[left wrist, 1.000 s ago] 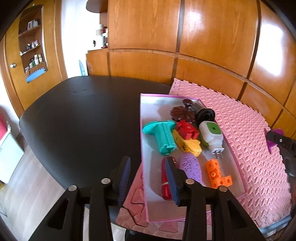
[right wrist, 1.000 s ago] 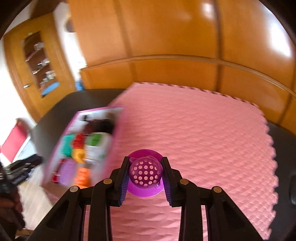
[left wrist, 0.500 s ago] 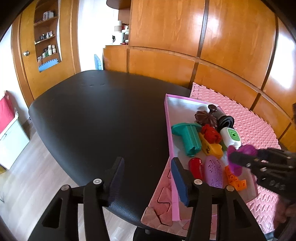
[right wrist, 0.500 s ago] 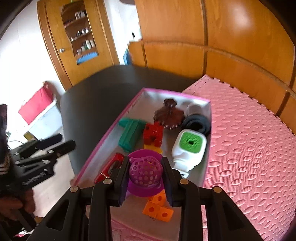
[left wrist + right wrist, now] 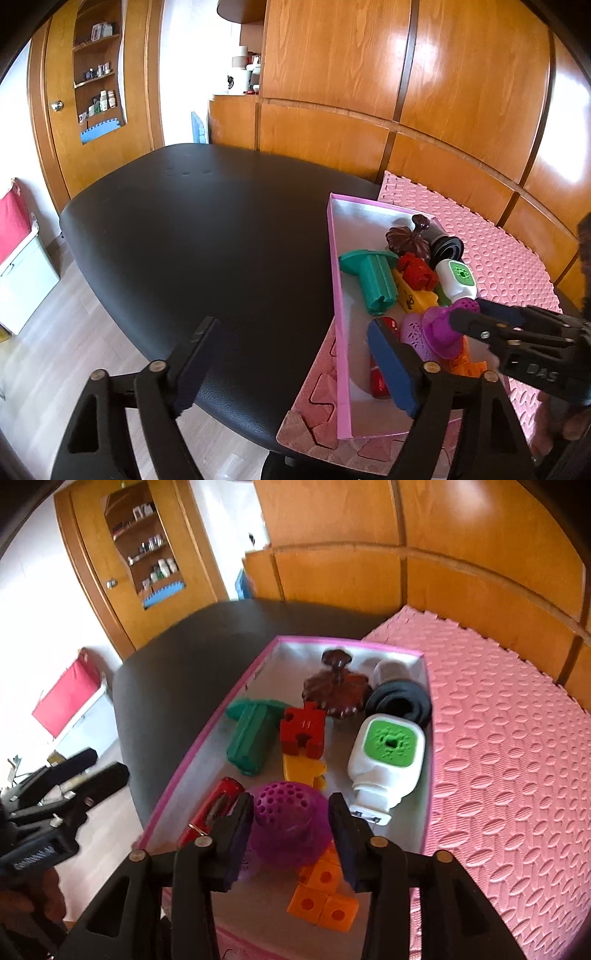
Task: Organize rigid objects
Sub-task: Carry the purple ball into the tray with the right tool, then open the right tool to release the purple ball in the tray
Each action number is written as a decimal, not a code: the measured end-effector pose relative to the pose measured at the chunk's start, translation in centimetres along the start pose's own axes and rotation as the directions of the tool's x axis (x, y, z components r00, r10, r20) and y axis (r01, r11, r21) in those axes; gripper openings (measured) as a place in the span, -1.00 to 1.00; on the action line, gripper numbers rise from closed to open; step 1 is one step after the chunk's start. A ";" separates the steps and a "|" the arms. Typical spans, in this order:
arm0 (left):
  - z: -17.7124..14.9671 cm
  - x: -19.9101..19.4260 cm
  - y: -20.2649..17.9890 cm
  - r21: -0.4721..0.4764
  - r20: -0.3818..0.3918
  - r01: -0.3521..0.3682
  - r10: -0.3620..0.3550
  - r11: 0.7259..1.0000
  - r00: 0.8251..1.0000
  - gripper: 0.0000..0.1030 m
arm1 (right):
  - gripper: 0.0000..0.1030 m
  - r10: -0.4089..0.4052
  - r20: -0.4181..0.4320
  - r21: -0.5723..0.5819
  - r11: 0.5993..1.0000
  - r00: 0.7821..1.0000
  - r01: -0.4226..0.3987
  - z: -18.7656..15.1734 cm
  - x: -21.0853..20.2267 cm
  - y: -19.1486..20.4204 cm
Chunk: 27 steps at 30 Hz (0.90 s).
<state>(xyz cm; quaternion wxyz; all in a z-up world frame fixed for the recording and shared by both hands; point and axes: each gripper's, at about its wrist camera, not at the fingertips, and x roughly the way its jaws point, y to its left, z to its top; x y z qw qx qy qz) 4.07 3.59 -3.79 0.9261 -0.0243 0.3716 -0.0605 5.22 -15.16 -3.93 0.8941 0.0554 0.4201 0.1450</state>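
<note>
A purple perforated strainer toy (image 5: pixel 290 821) sits between the fingers of my right gripper (image 5: pixel 291 812), over the near end of the pink-rimmed box (image 5: pixel 192 764). The jaws look slightly spread beside it; I cannot tell whether they still grip it. In the left wrist view the strainer (image 5: pixel 443 328) and right gripper (image 5: pixel 469 317) hang over the box (image 5: pixel 338 295). The box holds a green piece (image 5: pixel 251 738), red puzzle piece (image 5: pixel 303 731), white-and-green bottle (image 5: pixel 388 757), orange cubes (image 5: pixel 321 901) and other toys. My left gripper (image 5: pixel 295 365) is open and empty at the table's near edge.
The box lies on a pink foam mat (image 5: pixel 509 757) on a black table (image 5: pixel 203 236). Wooden wall panels (image 5: pixel 461 92) stand behind. A wooden cabinet with shelves (image 5: pixel 96 92) is at the far left. A white bin (image 5: pixel 22 280) stands on the floor.
My right gripper carried the purple strainer from the mat over to the box and lowered it among the toys; its jaws have spread a little. My left gripper drew back left and opened wider.
</note>
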 end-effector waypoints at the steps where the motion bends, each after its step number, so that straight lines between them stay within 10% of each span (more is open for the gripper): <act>1: 0.0 -0.2 -0.2 0.002 0.004 0.000 0.000 1.000 1.000 0.70 | -0.06 0.001 0.018 0.002 1.000 1.000 -0.001 -0.1 -0.6 0.1; 5: 0.0 -0.8 -0.6 0.000 0.013 -0.013 0.013 1.000 1.000 0.99 | 0.13 -0.046 0.115 0.022 0.999 0.992 0.044 -0.7 -3.4 0.3; 27: -1.4 -2.8 -2.8 0.036 0.059 -0.122 0.120 0.992 0.991 0.99 | 0.14 -0.163 0.179 0.099 0.984 0.970 0.148 -3.6 -4.9 0.6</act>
